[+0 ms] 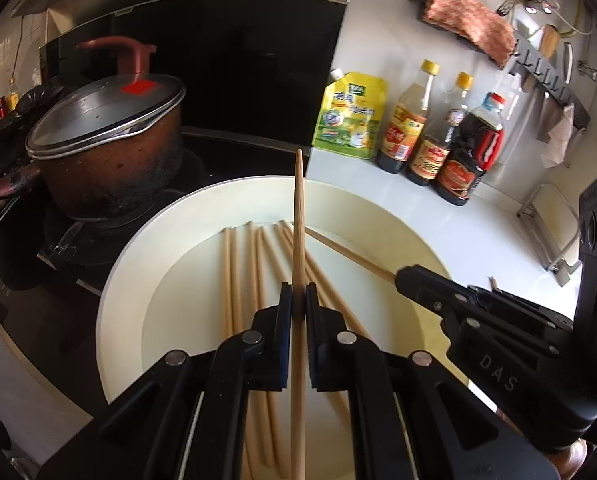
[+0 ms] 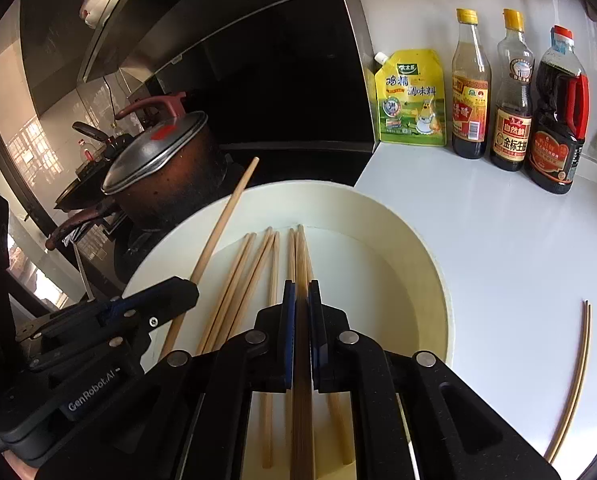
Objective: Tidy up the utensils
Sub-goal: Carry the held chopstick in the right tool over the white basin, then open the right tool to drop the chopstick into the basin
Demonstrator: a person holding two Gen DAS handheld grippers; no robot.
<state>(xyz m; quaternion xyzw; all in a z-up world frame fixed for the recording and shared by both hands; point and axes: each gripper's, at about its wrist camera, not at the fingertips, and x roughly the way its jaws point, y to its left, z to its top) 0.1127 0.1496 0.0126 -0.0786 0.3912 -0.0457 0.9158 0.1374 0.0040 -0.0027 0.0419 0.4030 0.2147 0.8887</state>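
Two grippers work over one white bowl (image 1: 122,280), each clamped on a single wooden chopstick. In the left wrist view, the left gripper (image 1: 298,308) has its jaws narrowed tight on a lifted chopstick (image 1: 298,208) that points toward 12 o'clock, its tip raised above the bowl's far rim. Loose chopsticks (image 1: 254,272) lie fanned on the bowl floor beneath it. At 3 o'clock the right gripper (image 1: 398,278) reaches in, pinching the end of a slanted chopstick (image 1: 346,254) that runs toward 10 o'clock. A lidded brown pot (image 1: 110,148) sits on the stove at 10 o'clock; a yellow pouch (image 1: 350,116) and three sauce bottles (image 1: 434,136) stand on the white counter (image 1: 478,232) toward 1 o'clock. In the right wrist view, the right gripper (image 2: 301,300) is closed narrow on its chopstick (image 2: 301,256), which lies in line with the others in the bowl (image 2: 438,280). At 9 o'clock the left gripper (image 2: 192,286) holds its chopstick (image 2: 226,216) slanting toward 12 o'clock over the rim. A separate chopstick pair (image 2: 578,372) lies on the counter at 4 o'clock, well apart from the bowl.
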